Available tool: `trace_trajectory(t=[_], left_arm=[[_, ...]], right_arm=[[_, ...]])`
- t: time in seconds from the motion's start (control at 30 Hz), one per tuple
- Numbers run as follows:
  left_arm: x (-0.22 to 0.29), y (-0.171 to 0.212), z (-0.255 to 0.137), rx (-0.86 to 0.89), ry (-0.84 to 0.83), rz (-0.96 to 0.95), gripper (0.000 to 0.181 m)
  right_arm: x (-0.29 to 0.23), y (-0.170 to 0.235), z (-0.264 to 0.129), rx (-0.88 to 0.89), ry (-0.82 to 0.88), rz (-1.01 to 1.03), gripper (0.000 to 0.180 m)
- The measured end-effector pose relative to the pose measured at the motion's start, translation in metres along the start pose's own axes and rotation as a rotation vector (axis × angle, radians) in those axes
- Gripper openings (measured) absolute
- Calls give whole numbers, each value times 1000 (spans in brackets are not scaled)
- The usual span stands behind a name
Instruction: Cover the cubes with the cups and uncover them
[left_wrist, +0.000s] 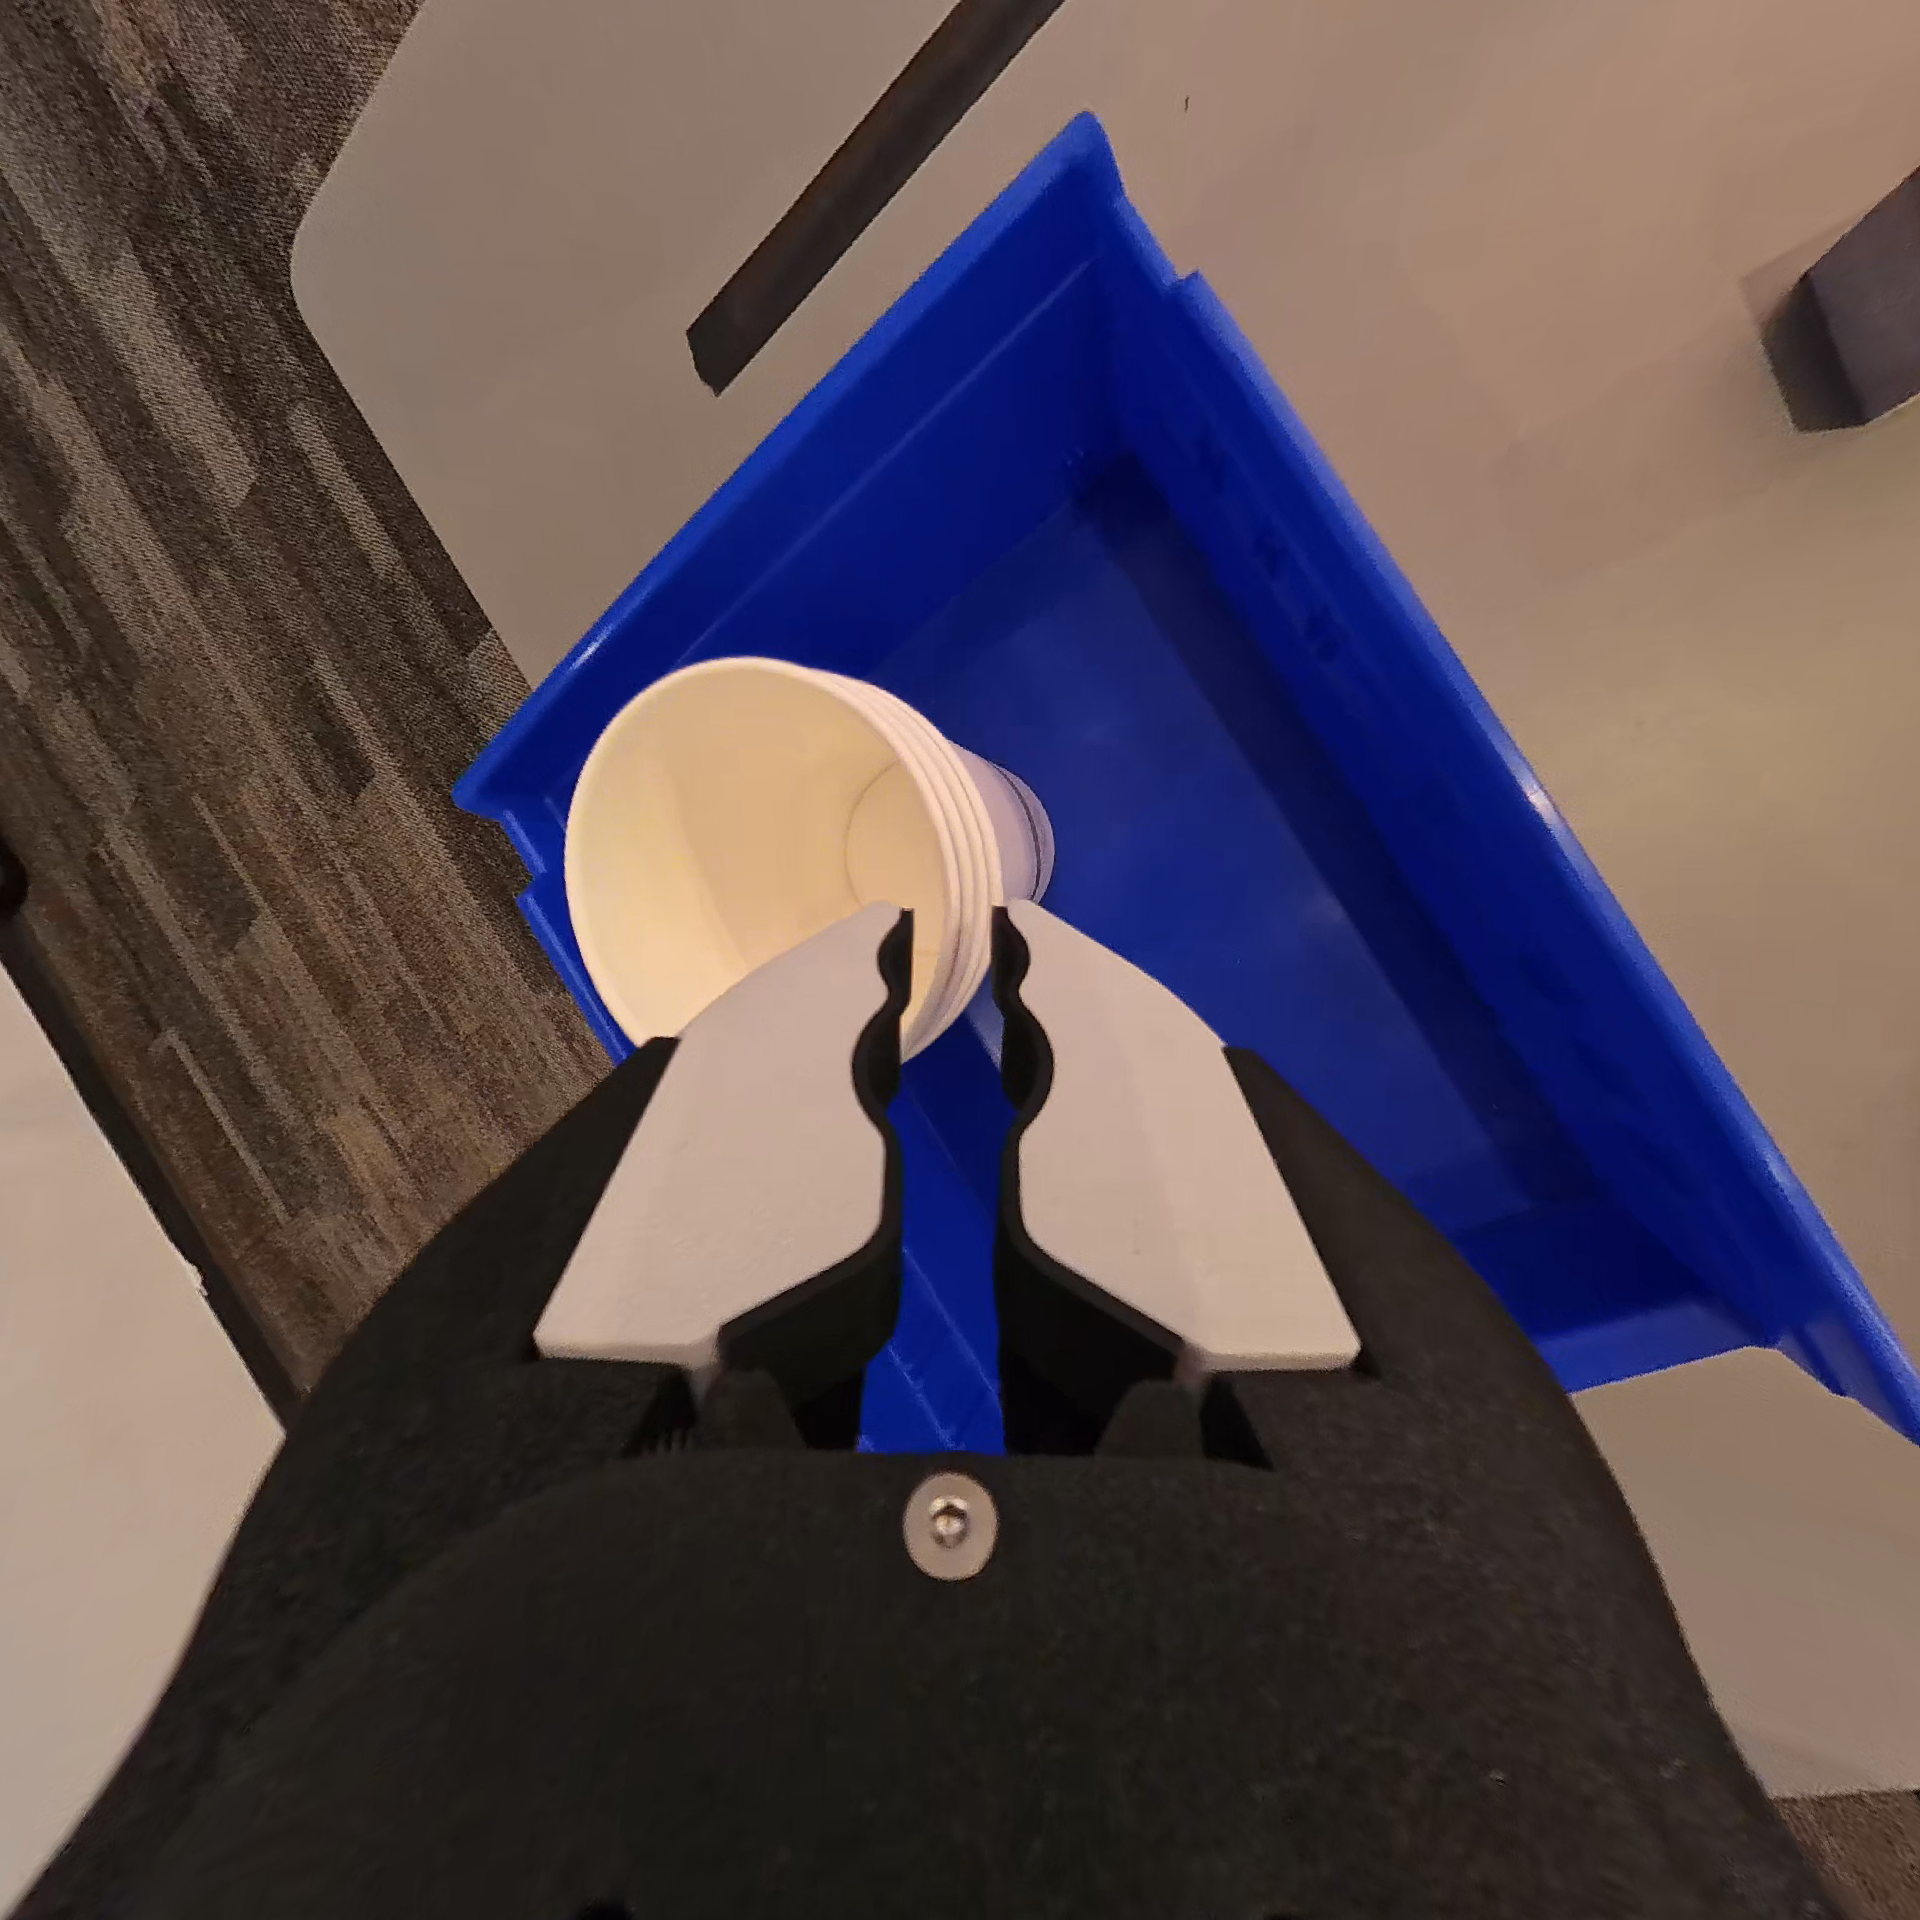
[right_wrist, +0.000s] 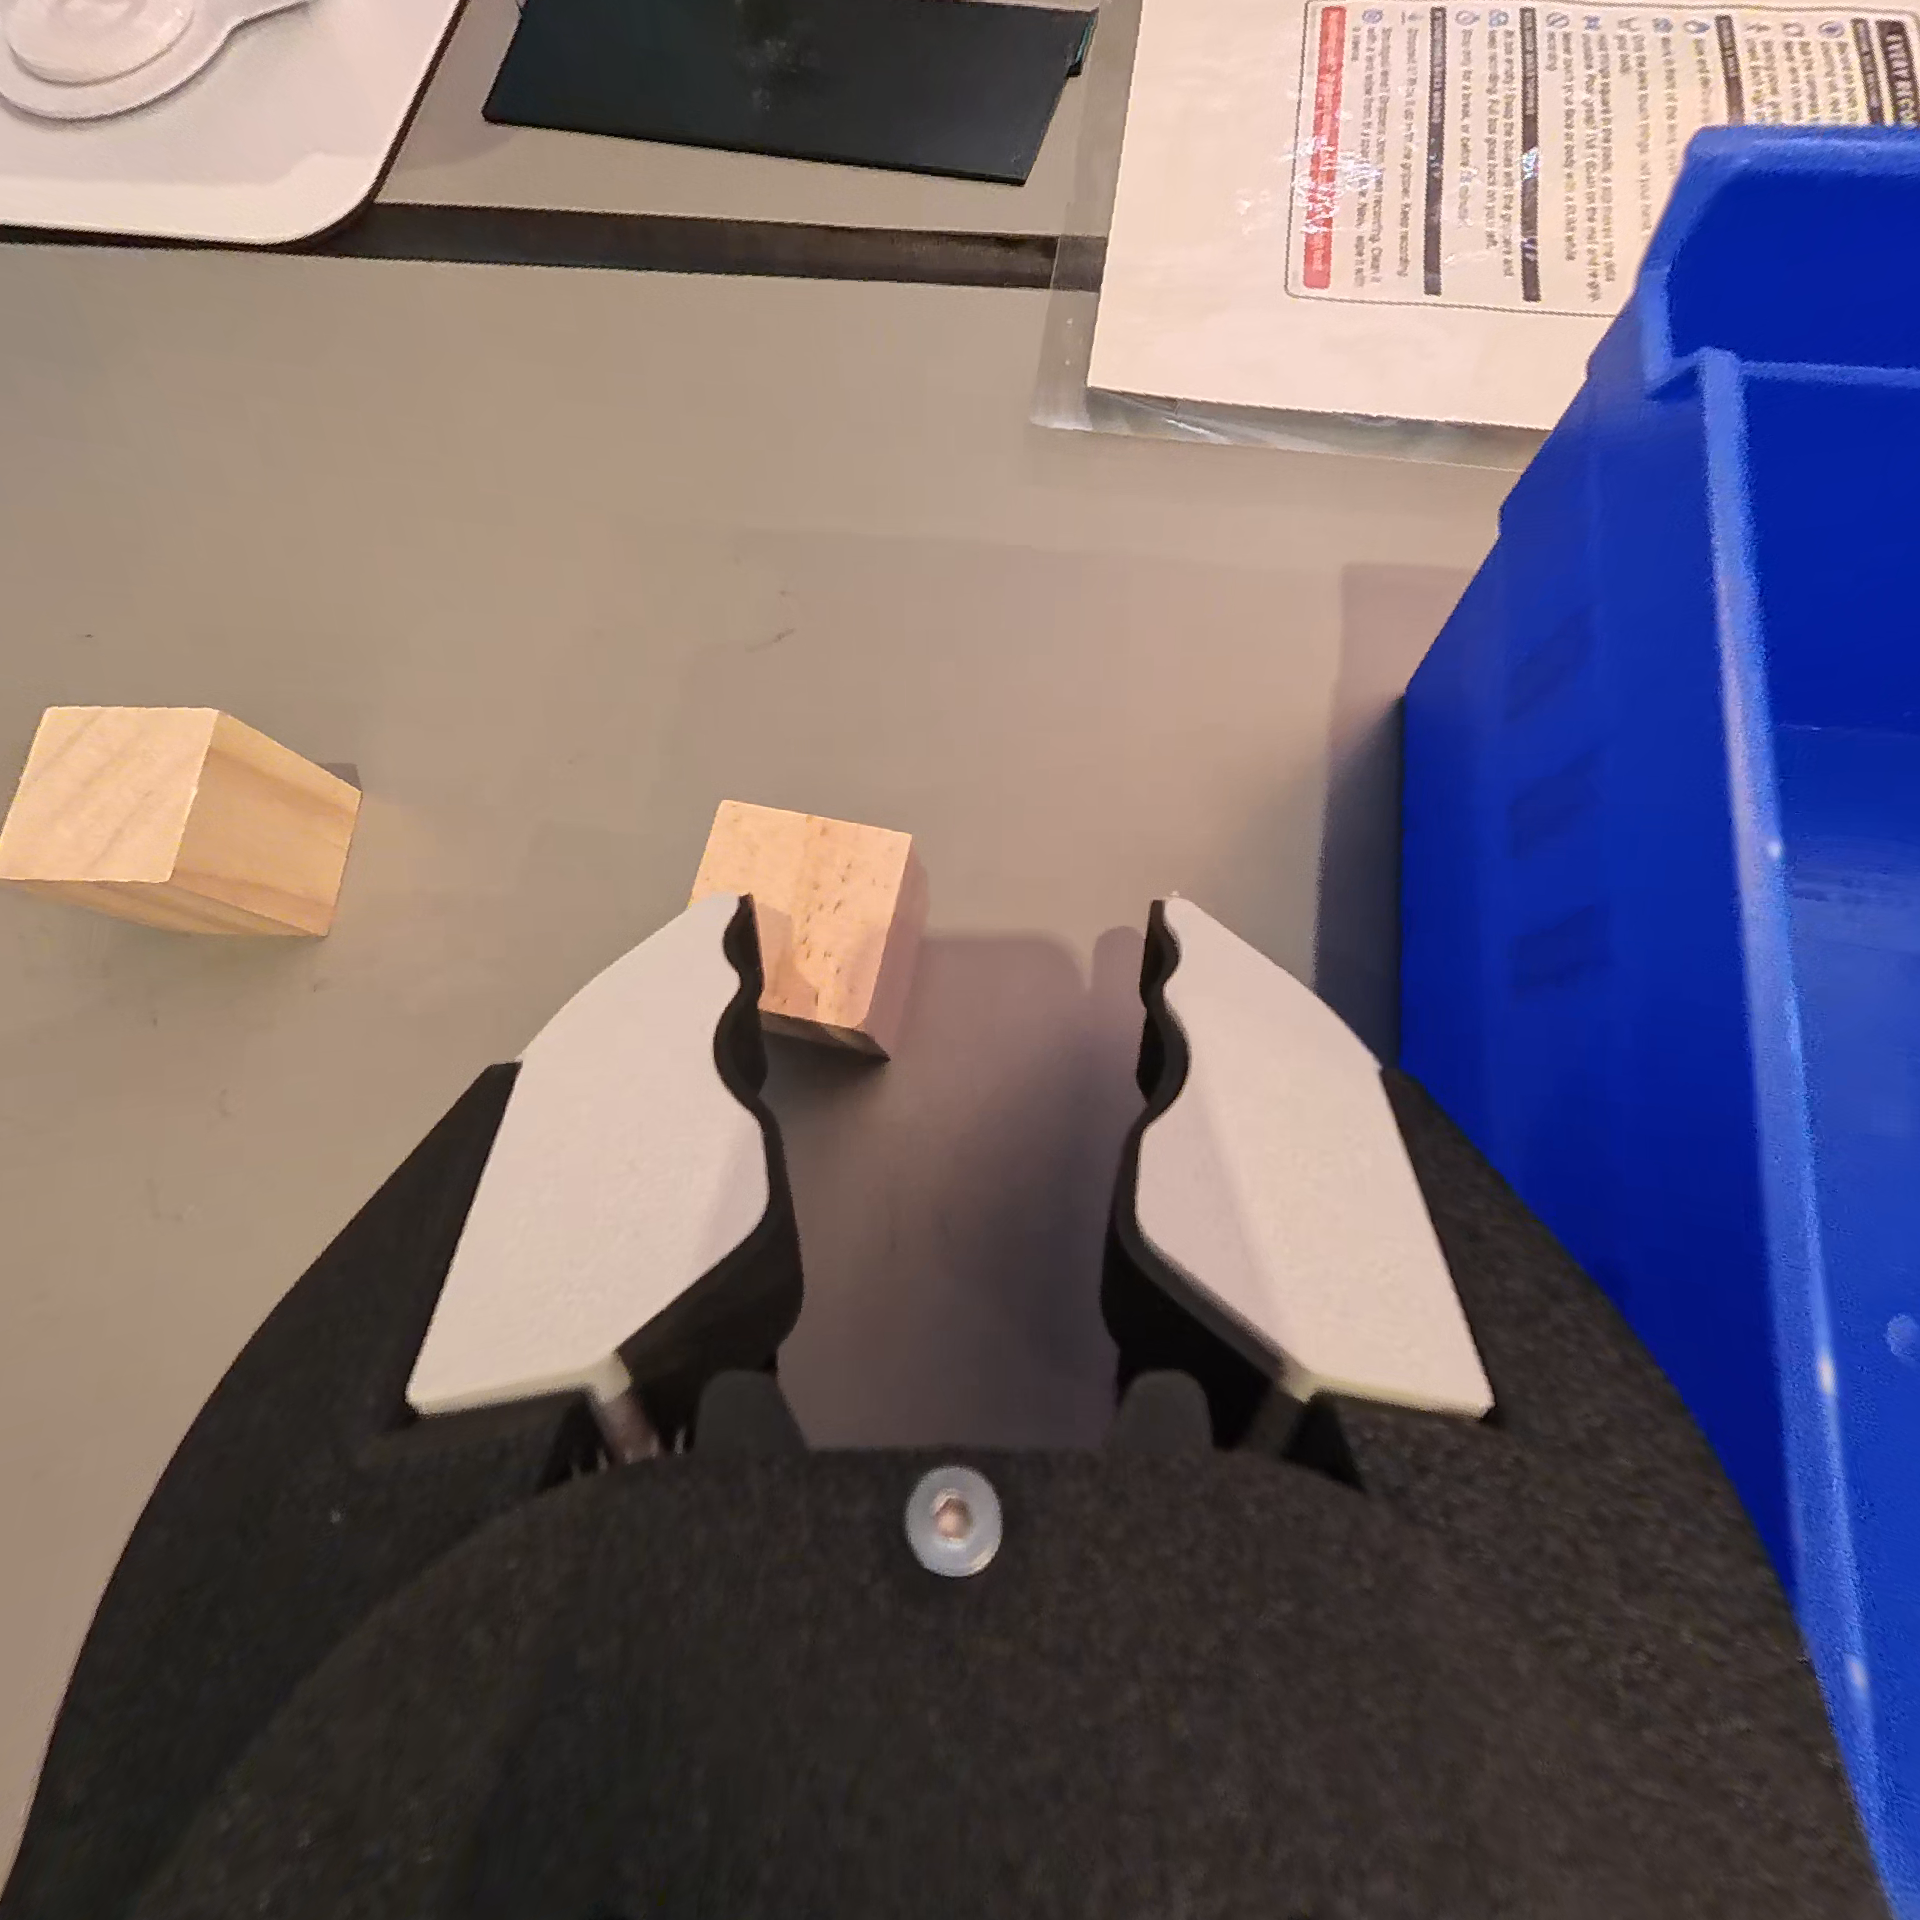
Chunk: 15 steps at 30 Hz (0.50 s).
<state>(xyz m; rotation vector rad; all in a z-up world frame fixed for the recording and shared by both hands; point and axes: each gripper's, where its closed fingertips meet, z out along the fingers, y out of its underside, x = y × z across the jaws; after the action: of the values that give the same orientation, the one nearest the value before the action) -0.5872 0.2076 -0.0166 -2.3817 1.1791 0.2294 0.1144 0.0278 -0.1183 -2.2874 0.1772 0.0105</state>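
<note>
Left gripper (left_wrist: 954, 914) pinches the rim of the nested white cup stack (left_wrist: 769, 842) over the blue bin (left_wrist: 1299, 727), while the right gripper (right_wrist: 948, 904), jaws wide and empty, sits just left of that bin with 2 wooden cubes (right_wrist: 831, 914) off its left fingertip.

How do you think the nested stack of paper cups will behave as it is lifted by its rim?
The paper cup stack, pinched at its rims by the left claw, probably weighs little. Thin walls may dent. Nested cups could slip apart, since it hangs tilted over the blue bin.
</note>
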Motion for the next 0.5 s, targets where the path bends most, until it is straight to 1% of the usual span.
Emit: trace_trajectory(t=[0.13, 0.23, 0.5], left_arm=[[0, 3, 3, -20, 5, -6, 11], [-2, 1, 3, -10, 3, -14, 4], [0, 2, 6, -31, 18, -21, 5]], right_arm=[[1, -2, -2, 12, 0, 7, 70], [2, -1, -3, 10, 3, 5, 70], [5, -1, -4, 10, 5, 12, 70]])
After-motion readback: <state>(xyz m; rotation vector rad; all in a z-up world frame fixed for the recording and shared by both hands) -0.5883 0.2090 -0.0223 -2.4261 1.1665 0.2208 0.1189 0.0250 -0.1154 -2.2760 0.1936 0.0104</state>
